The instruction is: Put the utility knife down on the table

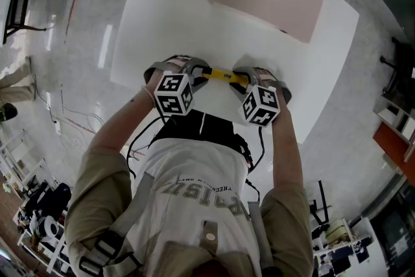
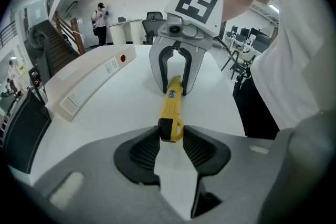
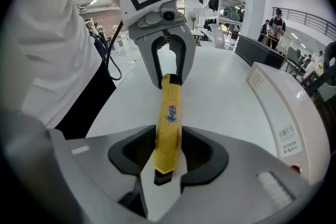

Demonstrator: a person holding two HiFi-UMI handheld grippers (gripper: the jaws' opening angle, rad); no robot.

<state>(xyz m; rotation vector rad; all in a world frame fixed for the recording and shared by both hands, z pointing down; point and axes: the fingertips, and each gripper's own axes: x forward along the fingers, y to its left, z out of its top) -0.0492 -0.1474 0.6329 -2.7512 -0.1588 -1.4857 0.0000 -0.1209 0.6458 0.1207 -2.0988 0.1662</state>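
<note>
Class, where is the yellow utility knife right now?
In the head view the utility knife spans between the left gripper and right gripper, one end between each one's jaws, near the front edge of the white table.

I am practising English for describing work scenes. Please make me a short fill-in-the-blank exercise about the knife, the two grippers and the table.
1. The knife is ___ in colour.
2. One end of it is at the left gripper and the other at the right gripper, so the number of grippers with the knife between their fingers is ___.
3. The table under them is ___.

Missing words: yellow; two; white.
</note>
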